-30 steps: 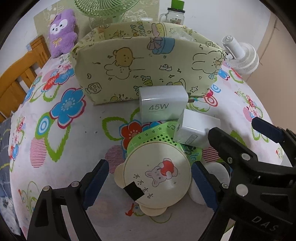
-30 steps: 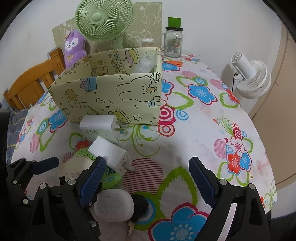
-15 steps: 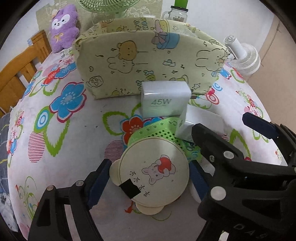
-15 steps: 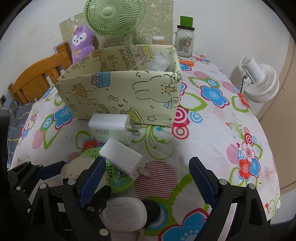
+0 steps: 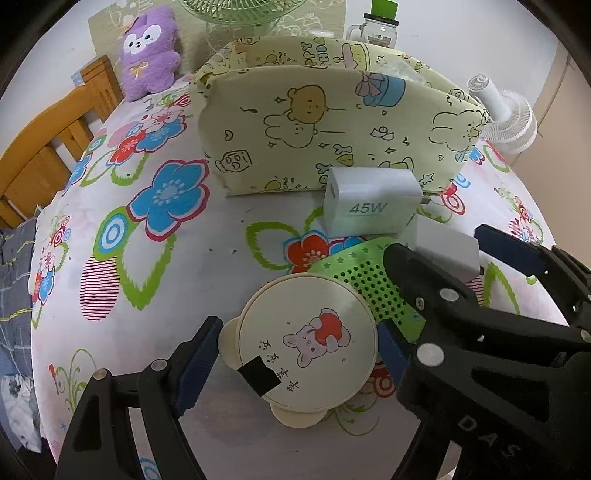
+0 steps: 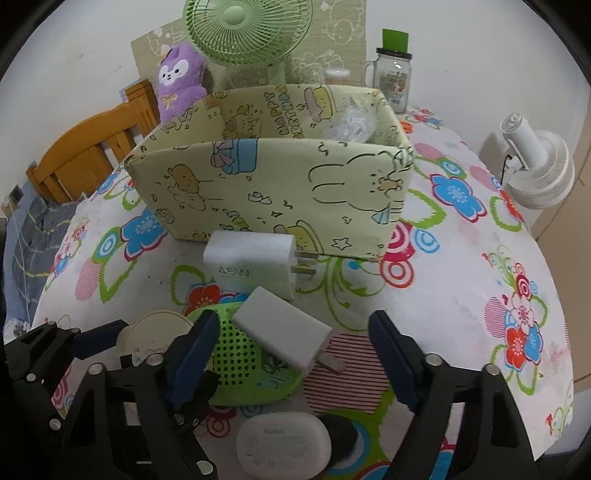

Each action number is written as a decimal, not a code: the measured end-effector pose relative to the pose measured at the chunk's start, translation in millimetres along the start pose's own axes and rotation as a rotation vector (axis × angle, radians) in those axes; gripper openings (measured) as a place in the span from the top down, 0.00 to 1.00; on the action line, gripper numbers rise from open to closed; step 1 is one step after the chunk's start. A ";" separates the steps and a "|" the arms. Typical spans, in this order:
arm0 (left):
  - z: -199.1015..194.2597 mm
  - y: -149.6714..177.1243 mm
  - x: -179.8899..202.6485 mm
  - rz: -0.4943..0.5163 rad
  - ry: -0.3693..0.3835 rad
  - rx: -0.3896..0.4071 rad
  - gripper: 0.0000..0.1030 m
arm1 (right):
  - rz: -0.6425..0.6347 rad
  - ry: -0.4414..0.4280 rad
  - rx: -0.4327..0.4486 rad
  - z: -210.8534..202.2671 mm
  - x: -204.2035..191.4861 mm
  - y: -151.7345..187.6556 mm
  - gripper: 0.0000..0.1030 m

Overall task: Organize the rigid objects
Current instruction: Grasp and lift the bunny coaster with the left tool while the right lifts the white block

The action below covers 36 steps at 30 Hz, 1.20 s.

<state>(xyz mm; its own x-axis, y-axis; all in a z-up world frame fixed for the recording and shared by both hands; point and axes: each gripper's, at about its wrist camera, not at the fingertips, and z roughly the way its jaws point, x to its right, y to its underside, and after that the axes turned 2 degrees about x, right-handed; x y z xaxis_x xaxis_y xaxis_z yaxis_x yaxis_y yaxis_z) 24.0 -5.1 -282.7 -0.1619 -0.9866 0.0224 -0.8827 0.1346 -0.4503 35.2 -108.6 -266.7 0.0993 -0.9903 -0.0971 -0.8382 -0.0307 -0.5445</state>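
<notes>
A round cream case point(image 5: 306, 343) with a bunny print lies on the flowered table, between the two blue pads of my left gripper point(image 5: 297, 349); the pads touch or nearly touch its sides. It shows in the right wrist view point(image 6: 155, 332) too. Behind it lie a green perforated holder point(image 5: 365, 273), a white 45W charger point(image 5: 371, 201) and a smaller white charger point(image 6: 282, 332). My right gripper point(image 6: 291, 354) is open, its fingers either side of the smaller charger. A yellow cartoon storage box point(image 6: 273, 184) stands behind.
A white oval earbud case point(image 6: 282, 446) and a black round object point(image 6: 341, 432) lie near the front edge. Behind the box stand a green fan point(image 6: 247, 29), a purple plush point(image 6: 181, 81) and a glass jar point(image 6: 391, 77). A white fan point(image 6: 535, 166) is right, a wooden chair point(image 6: 85, 155) left.
My left gripper has moved forward and its fingers have closed in on the round cream case. My right gripper has moved forward, so the smaller charger now sits between its fingers.
</notes>
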 end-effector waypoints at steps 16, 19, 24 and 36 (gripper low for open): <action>0.6 -9.5 1.1 -0.009 0.000 -0.004 0.17 | 0.058 -0.009 -0.057 11.1 8.3 -6.7 0.48; -2.6 -13.2 2.2 -0.001 0.002 0.002 0.17 | 0.062 -0.003 -0.050 7.4 9.8 -9.7 0.48; -10.0 -18.3 4.4 0.010 0.006 0.013 0.17 | 0.066 0.012 -0.037 -2.1 12.3 -15.8 0.48; -39.6 -35.5 15.8 0.039 0.023 0.054 0.17 | 0.093 0.035 0.009 -37.3 19.6 -33.1 0.48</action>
<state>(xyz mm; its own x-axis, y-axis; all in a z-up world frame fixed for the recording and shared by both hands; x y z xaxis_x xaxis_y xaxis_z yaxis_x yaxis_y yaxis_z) 35.3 -21.8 -231.1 -0.2059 -0.9783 0.0243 -0.8508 0.1667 -0.4984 44.9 -132.0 -219.6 0.0027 -0.9929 -0.1187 -0.8382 0.0625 -0.5418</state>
